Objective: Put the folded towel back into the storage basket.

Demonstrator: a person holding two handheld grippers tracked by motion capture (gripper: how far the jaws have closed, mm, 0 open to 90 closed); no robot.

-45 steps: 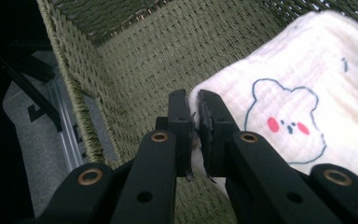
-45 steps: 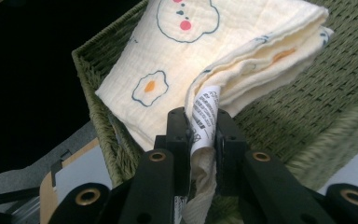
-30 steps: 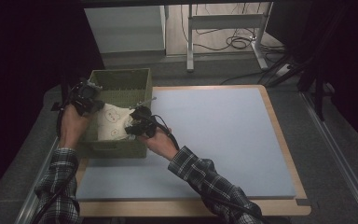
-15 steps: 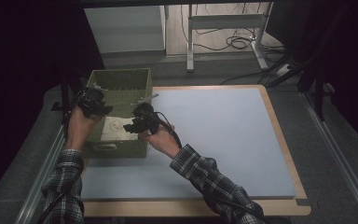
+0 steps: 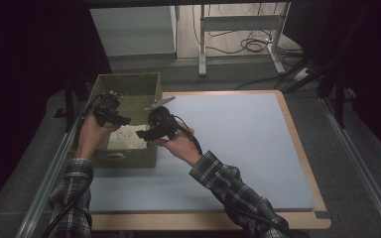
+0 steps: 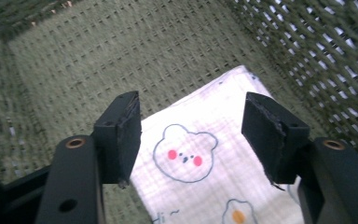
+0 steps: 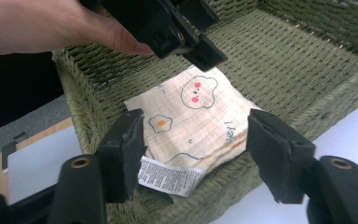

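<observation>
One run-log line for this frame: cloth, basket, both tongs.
cloth: folded, lying in basket | left tongs: just opened, nothing gripped, above cloth | right tongs: just opened, nothing gripped, at basket's near wall

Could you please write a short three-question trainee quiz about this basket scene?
1. True or false: the folded cloth lies inside the green woven basket.
2. What is printed on the cloth beside the bear face? A) a fried egg B) a car C) a star
3. Is anything gripped by the left tool or the right tool?

Key: 1 true. 2 A. 3 No; both stand open above the cloth, jaws having just opened.
</observation>
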